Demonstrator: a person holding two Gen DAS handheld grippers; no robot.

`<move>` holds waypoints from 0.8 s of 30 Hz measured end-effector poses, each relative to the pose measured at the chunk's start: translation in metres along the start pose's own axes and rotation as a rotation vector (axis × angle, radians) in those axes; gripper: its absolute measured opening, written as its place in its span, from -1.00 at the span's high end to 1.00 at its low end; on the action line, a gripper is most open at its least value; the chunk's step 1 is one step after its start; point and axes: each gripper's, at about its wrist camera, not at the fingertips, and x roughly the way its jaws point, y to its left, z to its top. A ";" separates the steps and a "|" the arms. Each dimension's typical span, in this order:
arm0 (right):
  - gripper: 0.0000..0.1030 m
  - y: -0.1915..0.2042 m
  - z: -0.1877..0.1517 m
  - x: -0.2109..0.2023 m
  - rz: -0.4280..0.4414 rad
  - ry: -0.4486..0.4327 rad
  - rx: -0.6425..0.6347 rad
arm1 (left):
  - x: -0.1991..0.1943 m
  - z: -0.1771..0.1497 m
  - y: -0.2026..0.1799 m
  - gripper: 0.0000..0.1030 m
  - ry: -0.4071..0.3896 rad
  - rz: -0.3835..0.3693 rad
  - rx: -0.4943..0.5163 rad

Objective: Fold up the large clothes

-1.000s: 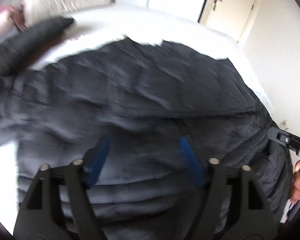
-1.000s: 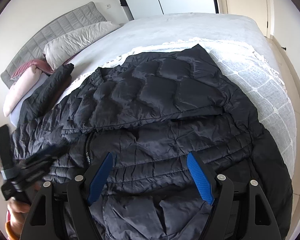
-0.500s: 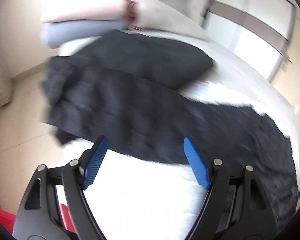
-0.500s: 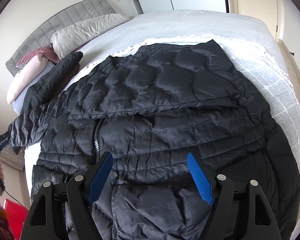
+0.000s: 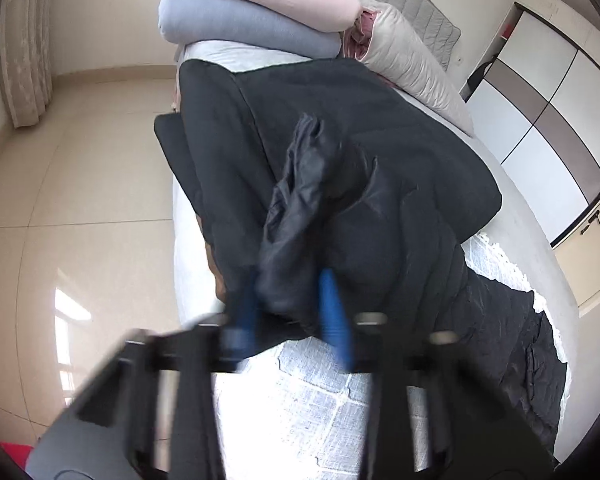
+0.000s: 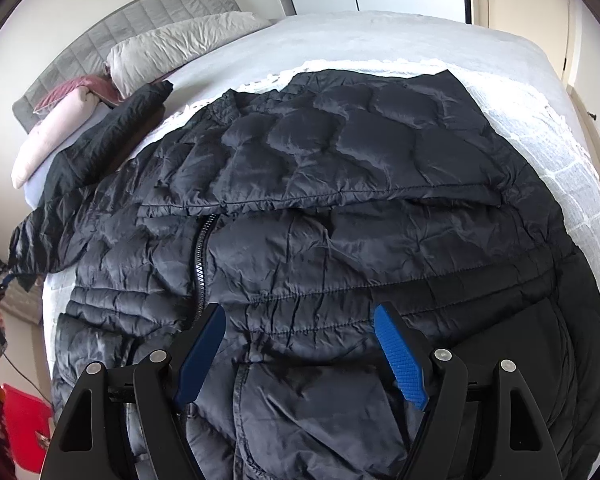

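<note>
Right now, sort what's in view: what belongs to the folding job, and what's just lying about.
Job:
- black puffer jacket
- its sleeve end, left gripper closing on it
- right gripper, open above the jacket

Lying about:
- pillows
- folded dark garment
- red box

Pillows (image 5: 260,12) crowd the bedhead; floor (image 5: 80,168) open — left.
</note>
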 end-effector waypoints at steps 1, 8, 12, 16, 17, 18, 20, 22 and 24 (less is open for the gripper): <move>-0.51 -0.001 0.000 0.000 -0.001 0.001 0.003 | -0.005 -0.002 -0.004 0.79 -0.019 -0.005 -0.005; -0.51 -0.004 0.002 0.000 0.014 0.001 0.023 | -0.066 -0.005 -0.087 0.85 -0.177 -0.150 0.117; -0.51 -0.002 0.002 -0.004 0.033 -0.009 0.027 | -0.097 -0.017 -0.169 0.85 -0.197 -0.288 0.210; -0.51 -0.007 0.004 -0.008 0.038 -0.027 0.043 | -0.107 -0.036 -0.246 0.85 -0.159 -0.437 0.255; -0.51 -0.011 0.005 -0.010 0.037 -0.032 0.056 | -0.107 -0.042 -0.266 0.85 -0.146 -0.471 0.265; -0.51 -0.015 0.006 -0.010 0.039 -0.035 0.070 | -0.105 -0.053 -0.293 0.85 -0.126 -0.510 0.279; -0.51 -0.024 0.009 -0.011 0.047 -0.039 0.098 | -0.099 -0.068 -0.328 0.85 -0.092 -0.553 0.295; -0.51 -0.033 0.012 -0.012 0.045 -0.045 0.123 | -0.088 -0.090 -0.368 0.85 -0.044 -0.590 0.317; -0.51 -0.041 0.013 -0.013 0.040 -0.048 0.140 | -0.078 -0.109 -0.397 0.84 -0.005 -0.607 0.342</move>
